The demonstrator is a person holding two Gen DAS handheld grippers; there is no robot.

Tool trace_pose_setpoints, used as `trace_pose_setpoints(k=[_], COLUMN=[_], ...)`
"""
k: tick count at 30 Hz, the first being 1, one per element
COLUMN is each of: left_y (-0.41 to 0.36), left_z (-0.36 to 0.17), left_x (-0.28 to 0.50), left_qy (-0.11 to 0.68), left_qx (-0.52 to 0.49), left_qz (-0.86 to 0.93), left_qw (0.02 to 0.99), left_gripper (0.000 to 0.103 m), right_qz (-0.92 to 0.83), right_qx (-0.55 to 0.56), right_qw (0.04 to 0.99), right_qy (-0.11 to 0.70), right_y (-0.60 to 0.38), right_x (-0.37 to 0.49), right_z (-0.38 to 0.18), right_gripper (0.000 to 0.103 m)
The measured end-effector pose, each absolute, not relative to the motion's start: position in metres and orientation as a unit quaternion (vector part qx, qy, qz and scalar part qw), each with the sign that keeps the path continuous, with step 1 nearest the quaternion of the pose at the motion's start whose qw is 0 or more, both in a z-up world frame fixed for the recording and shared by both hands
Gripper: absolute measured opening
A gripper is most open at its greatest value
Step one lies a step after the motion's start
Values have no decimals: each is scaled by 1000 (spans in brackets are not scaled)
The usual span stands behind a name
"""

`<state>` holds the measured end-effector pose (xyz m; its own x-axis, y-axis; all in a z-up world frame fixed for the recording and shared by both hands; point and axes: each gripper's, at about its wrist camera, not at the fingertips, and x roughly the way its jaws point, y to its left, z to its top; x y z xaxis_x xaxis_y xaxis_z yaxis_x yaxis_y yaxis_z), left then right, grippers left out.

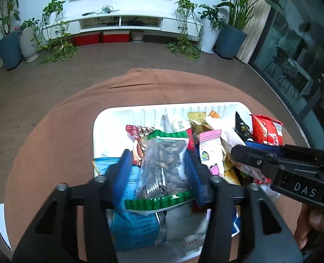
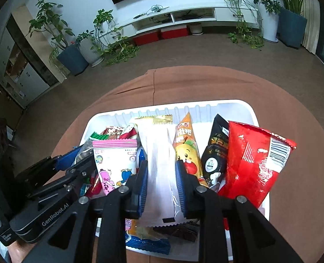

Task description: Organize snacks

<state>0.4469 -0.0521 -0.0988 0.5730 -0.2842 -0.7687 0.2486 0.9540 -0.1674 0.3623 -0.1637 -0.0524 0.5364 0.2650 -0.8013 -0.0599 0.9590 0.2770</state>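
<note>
Left gripper [image 1: 159,164] spread around clear green-edged bag of dark nuts [image 1: 162,166], over white plastic tray [image 1: 153,109]. Right gripper [image 2: 162,186] pinching white sachet [image 2: 159,164]; pink cartoon packet [image 2: 115,162] at nine o'clock, red bag [image 2: 249,164] at three.

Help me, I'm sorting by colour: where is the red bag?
In the right wrist view the red bag leans at the right end of the white tray, beside a black pouch. The left wrist view shows it at the tray's far right.
</note>
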Motion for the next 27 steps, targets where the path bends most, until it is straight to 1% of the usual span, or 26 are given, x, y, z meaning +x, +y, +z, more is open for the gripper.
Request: trace_pose_setpoints(k=[4, 5, 7, 8, 9, 10, 12, 14, 18, 19, 21, 22, 27], left_y=[-50, -50, -46, -45, -44, -42, -41, -39, -37, -37, -33, -31, -27], left_z=[-97, -97, -93, -91, -90, -88, -85, -80, -63, -59, -47, -42, -7], left_x=[446, 447, 438, 435, 432, 429, 425, 419, 402, 397, 381, 374, 322], left_qy=[435, 434, 431, 429, 428, 427, 424, 418, 400, 393, 378, 368, 303], left_qx=[-20, -20, -21, -21, -22, -23, -23, -23, -21, -21, -23, -24, -5], left_qz=[-152, -152, -149, -148, -147, -146, -144, -144, -143, -142, -137, -135, -121], left_qw=[887, 888, 890, 891, 891, 892, 894, 897, 905, 908, 915, 920, 945], left_gripper=[51, 54, 60, 65, 67, 71, 72, 78, 81, 83, 93, 102, 103], right_qz=[93, 93, 93, 94, 93, 92, 89, 86, 84, 85, 88, 89, 88], right_qx=[104, 105, 106, 104, 101, 98, 92, 90, 94, 95, 95, 95, 102], right_qw=[871, 871, 872, 874, 875, 877, 880, 884, 890, 892, 898, 902, 929], right_qy=[472, 471, 468, 465, 463, 462, 457, 452, 438, 435, 420, 412, 345], right_y=[-162, -162, -162, -162, -161, -160, -160, -161, -164, -165, -167, -168, -181], right_x=[360, 360, 358, 356, 355, 354, 350, 346, 336, 333, 323, 317, 274], right_z=[-51, -51, -49, -47, -46, -44, -40, -36, -24, -21, -12, -7, 23], right_gripper=[28, 29, 35, 40, 45, 48, 55, 59, 66, 67, 71, 72, 88])
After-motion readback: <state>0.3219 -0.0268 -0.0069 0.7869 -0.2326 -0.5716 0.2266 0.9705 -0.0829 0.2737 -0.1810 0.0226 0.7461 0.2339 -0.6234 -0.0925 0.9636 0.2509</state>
